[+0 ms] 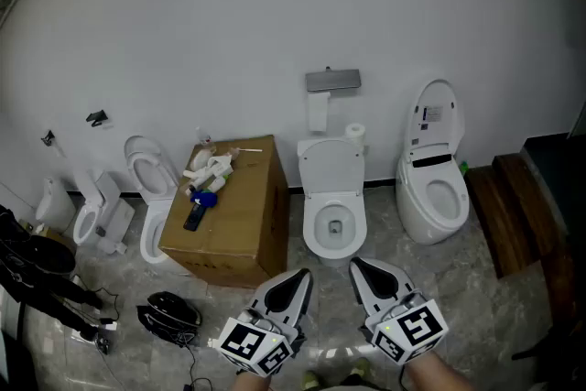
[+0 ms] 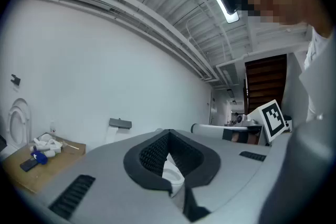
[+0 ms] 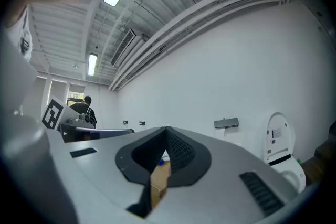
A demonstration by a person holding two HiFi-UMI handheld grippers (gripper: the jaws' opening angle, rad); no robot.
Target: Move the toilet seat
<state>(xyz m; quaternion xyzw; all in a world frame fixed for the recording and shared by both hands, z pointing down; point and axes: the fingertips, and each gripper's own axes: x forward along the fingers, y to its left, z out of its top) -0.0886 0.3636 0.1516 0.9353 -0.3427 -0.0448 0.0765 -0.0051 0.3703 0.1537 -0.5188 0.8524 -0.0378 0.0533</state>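
Fingers of my left gripper (image 1: 295, 277) and right gripper (image 1: 366, 268) are clenched together on nothing. The two grippers sit side by side at the bottom centre of the head view, pointing toward the wall. Just above them in the frame stands the middle toilet (image 1: 334, 241), apart from both. Its seat (image 1: 313, 217) lies on the bowl, and its lid (image 1: 331, 166) stands upright behind. A box (image 1: 243, 229) sits to its left and the right toilet (image 1: 435, 192) to its right.
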